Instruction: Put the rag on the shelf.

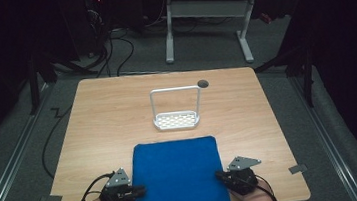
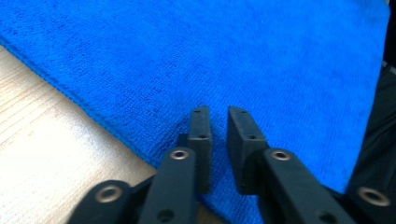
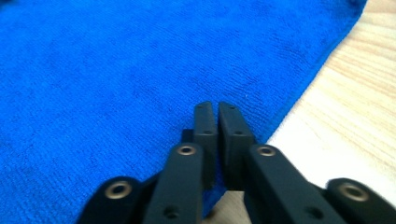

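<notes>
A blue towel (image 1: 178,178) lies folded flat on the near middle of the wooden table (image 1: 93,119), its near edge reaching the table's near rim. The left gripper (image 1: 139,190) sits at the towel's left edge, its jaws a narrow gap apart over the cloth with nothing pinched between them. The right gripper (image 1: 220,176) sits at the towel's right edge, its jaws almost together, a thin slit left, also bare of cloth. Farther off, mid-table, stands a white wire rack (image 1: 176,112) with a tall handle. No writing or brand is legible anywhere.
</notes>
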Demonstrator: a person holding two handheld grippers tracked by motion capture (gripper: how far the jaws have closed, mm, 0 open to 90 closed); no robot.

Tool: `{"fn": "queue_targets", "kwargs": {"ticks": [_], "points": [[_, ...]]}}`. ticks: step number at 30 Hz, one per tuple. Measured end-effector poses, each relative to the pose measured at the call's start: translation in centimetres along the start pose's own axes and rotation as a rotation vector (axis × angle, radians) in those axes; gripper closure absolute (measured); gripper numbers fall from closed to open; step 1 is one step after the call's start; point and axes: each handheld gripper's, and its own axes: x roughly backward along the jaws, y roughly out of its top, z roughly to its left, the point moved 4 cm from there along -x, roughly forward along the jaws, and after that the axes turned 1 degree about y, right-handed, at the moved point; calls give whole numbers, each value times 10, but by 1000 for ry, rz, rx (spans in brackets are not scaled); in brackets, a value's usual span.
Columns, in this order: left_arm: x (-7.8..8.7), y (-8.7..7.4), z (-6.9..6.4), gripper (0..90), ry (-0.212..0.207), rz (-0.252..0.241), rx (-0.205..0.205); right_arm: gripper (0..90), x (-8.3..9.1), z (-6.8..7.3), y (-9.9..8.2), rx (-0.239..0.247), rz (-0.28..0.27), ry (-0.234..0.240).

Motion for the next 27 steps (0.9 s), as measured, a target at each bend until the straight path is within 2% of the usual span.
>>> {"fn": "queue_targets", "kwargs": {"ticks": [1,2,3,4,5,6,7,8,9,10,11,12,13,14,15,16,17,18,19,20,21,22,23,24,26,27], "points": [[2,1,5,717,42,-26,8,816,0,-1,2,5,-21,-3],[2,1,5,703,42,-26,8,816,0,-1,2,5,-21,-3],[6,2,14,680,85,-61,40,798,1,-3,4,-15,-46,9],[6,2,14,660,85,-61,40,798,1,-3,4,-15,-46,9],[9,1,21,652,111,-86,79,785,2,-6,5,-31,-57,11],[9,1,21,638,111,-86,79,785,2,-6,5,-31,-57,11],[10,0,25,613,136,-97,95,781,1,-7,5,-34,-62,17],[10,0,25,588,136,-97,95,781,1,-7,5,-34,-62,17],[9,-2,28,568,169,-102,111,776,2,-8,6,-38,-73,15],[9,-2,28,552,169,-102,111,776,2,-8,6,-38,-73,15],[9,-2,31,521,198,-108,116,771,3,-8,7,-43,-82,12],[9,-2,31,504,198,-108,116,771,3,-8,7,-43,-82,12],[10,1,34,484,229,-117,130,768,3,-9,7,-53,-86,16],[10,1,34,471,229,-117,130,768,3,-9,7,-53,-86,16],[9,6,41,453,252,-132,150,763,3,-10,8,-58,-90,22],[9,6,41,440,252,-132,150,763,3,-10,8,-58,-90,22],[8,13,50,431,270,-142,169,756,3,-10,9,-55,-95,25],[8,13,50,426,270,-142,169,756,3,-10,9,-55,-95,25],[6,21,60,420,282,-138,178,749,3,-10,9,-57,-93,26],[6,21,60,417,282,-138,178,749,3,-10,9,-57,-93,26],[4,30,69,405,291,-137,195,743,3,-9,9,-55,-96,22],[4,30,69,402,291,-137,195,743,3,-9,9,-55,-96,22],[0,39,79,401,297,-134,206,740,4,-8,9,-53,-99,19],[0,39,79,398,297,-134,206,740,4,-8,9,-53,-99,19],[-6,47,87,396,315,-125,201,738,4,-8,10,-48,-99,18],[-10,51,93,401,311,-117,216,736,3,-8,10,-51,-98,21]]}}
